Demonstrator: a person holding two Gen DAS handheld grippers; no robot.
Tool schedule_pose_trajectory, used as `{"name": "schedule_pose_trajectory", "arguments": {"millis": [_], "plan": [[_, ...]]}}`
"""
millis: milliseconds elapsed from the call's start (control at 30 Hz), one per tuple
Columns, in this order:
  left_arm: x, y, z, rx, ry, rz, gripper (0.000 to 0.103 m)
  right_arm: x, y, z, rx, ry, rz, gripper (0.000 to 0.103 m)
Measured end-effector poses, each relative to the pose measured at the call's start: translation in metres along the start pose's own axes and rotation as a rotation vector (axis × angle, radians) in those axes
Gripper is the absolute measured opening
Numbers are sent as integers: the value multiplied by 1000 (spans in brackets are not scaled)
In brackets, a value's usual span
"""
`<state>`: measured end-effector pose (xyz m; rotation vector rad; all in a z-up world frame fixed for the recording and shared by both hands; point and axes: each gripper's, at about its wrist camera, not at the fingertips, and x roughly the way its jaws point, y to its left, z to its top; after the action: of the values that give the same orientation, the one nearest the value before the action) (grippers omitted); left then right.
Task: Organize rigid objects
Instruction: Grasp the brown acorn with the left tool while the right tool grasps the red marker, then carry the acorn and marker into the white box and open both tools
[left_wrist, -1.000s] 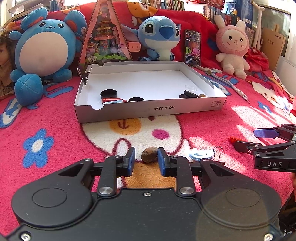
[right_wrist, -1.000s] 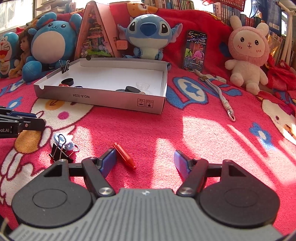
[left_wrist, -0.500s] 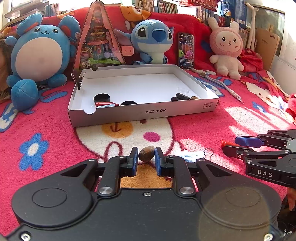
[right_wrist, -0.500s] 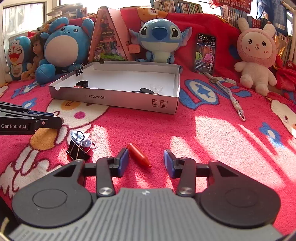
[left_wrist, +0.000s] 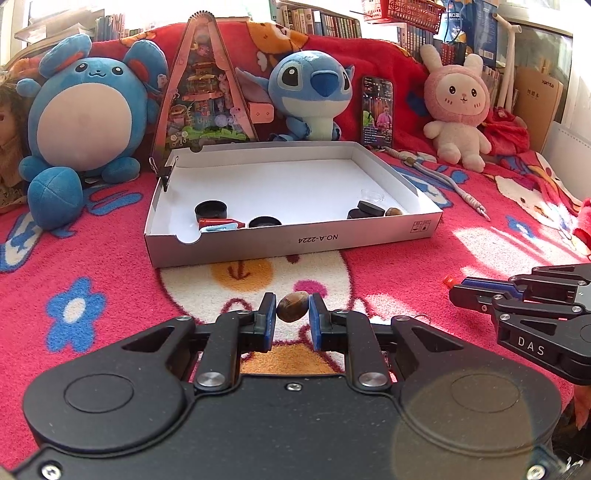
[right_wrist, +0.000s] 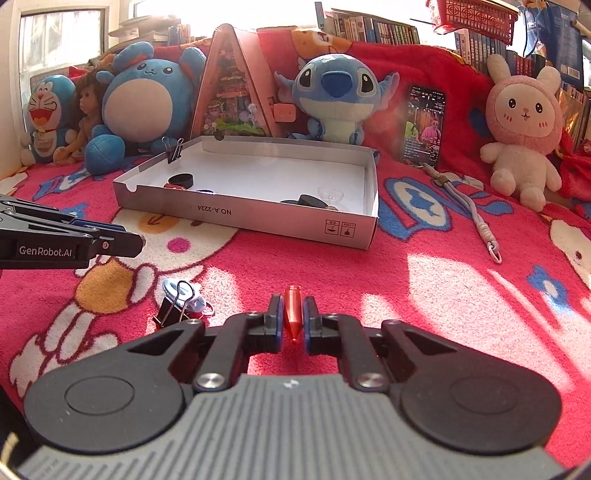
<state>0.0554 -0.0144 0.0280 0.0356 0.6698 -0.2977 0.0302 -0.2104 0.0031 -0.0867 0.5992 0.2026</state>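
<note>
Here a red patterned blanket (left_wrist: 110, 258) covers the whole surface, with plush toys lined up along its far edge. In the middle lies a shallow white cardboard box (left_wrist: 295, 242), open at the top, holding black round caps, a small red-and-blue item and a brown pebble near its right front corner. In front of the box, the left gripper (left_wrist: 292, 314) has its fingers clamped narrow on a brown stone (left_wrist: 293, 311), lifted just clear of the blanket. To its right, the right gripper (right_wrist: 292, 317) has its fingers closed tight on a small red pen-like piece (right_wrist: 293, 308), whose tip points back toward the camera. A black binder clip (right_wrist: 173, 308) lies on the blanket just left of those fingers, resting against a pale blue cap (right_wrist: 195, 301).
</note>
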Motion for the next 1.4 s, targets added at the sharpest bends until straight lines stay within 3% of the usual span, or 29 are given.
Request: {"name": "schedule_pose_trajectory", "arguments": {"millis": [333,733,1000,1200,1400], "plan": [[4,17,22,-55,-27,10,18,7,-3,22,25,-26,-5,14],[33,51,76,-139,-49,13,18,37,-26,69,151,-28,10,14],[77,54,105,-194,28,-13,18,75,-41,98,271,44,42,14],[112,48,112,-214,80,15,18,107,-52,114,398,107,72,14],[131,44,109,-201,105,51,18,128,-49,120,416,118,53,14]]}}
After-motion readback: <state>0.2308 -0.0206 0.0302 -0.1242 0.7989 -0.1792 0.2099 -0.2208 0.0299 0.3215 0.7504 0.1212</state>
